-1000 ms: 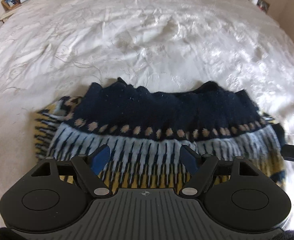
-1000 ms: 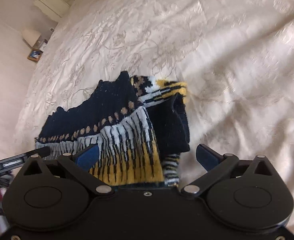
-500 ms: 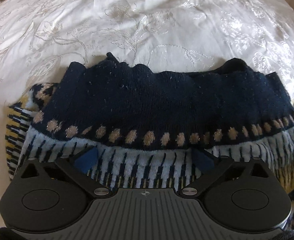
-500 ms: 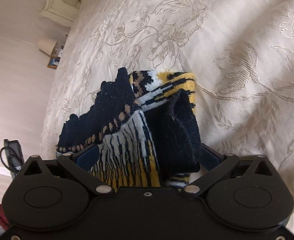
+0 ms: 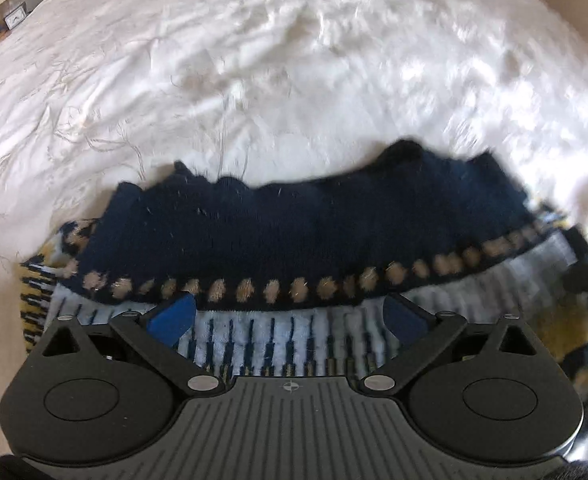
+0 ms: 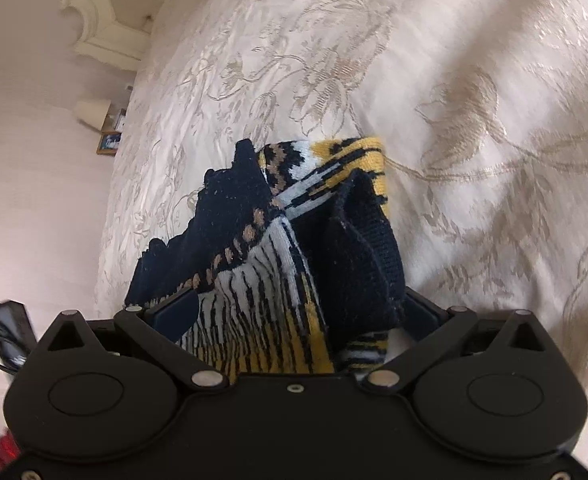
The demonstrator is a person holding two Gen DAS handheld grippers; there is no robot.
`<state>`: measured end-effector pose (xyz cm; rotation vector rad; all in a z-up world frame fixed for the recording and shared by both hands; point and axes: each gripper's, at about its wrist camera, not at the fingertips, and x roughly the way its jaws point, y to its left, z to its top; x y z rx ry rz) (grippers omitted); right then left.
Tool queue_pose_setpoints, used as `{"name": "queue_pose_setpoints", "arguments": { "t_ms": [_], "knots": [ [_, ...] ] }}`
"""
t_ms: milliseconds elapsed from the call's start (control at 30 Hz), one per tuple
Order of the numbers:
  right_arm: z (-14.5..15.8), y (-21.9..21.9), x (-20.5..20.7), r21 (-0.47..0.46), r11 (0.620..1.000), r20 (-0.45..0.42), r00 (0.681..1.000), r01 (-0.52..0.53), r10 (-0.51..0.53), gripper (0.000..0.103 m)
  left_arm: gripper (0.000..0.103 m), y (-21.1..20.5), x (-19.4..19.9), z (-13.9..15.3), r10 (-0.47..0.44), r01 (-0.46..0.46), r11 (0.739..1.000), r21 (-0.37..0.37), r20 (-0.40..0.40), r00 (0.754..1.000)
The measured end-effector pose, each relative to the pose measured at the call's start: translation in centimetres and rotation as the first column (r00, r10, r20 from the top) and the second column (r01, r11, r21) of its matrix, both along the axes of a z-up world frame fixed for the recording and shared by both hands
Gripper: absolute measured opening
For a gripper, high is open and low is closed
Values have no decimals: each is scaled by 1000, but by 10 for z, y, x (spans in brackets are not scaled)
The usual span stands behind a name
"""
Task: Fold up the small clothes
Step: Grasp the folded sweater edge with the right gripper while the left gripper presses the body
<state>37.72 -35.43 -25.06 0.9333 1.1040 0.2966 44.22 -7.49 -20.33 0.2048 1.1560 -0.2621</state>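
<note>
The folded knit sweater [image 5: 302, 240], navy with tan dots, pale stripes and yellow, lies on the bed [image 5: 253, 80], whose cover is cream and flowered. Over the sweater's near edge the left hand-held gripper [image 5: 289, 316] gapes wide, pressing nothing. At the sweater's end the right hand-held gripper [image 6: 294, 312] straddles the bunched knit, its right finger hidden, so its grip cannot be told; a lamp [image 6: 91, 112] stands beyond the sweater.

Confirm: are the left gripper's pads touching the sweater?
Cannot tell. In the left wrist view the open left gripper overlaps the sweater, but this top-down angle shows neither contact nor gap.
</note>
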Motion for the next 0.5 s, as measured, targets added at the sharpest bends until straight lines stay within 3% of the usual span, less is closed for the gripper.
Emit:
{"name": "queue_pose_setpoints", "arguments": {
  "t_ms": [133, 200, 333, 367, 400, 433, 500],
  "knots": [
    [2, 0, -3, 7, 1000, -19, 1000, -11, 11, 103, 103, 3, 10, -27, 19, -19, 1000, 1, -61, 998],
    [2, 1, -4, -1, 1000, -17, 1000, -16, 16, 103, 102, 5, 11, -19, 15, -16, 1000, -8, -67, 998],
    [2, 5, -4, 0, 1000, -8, 1000, -14, 14, 100, 101, 21, -10, 19, 34, -34, 998, -50, 0, 999],
    [2, 8, -3, 2, 1000, -1, 1000, -21, 21, 91, 101, 27, -16, 27, 41, -40, 998, -56, 9, 999],
    [2, 10, -3, -4, 1000, 0, 1000, -29, 29, 75, 101, 33, -25, 34, 52, -51, 997, -61, 17, 999],
    [3, 13, -2, -22, 999, -9, 999, -42, 42, 67, 101, 41, -34, 40, 62, -60, 996, -63, 21, 998],
    [8, 18, -2, -103, 993, -15, 998, -56, 54, 47, 101, 50, -50, 49, 77, -75, 995, -59, 29, 997]
  ]
}}
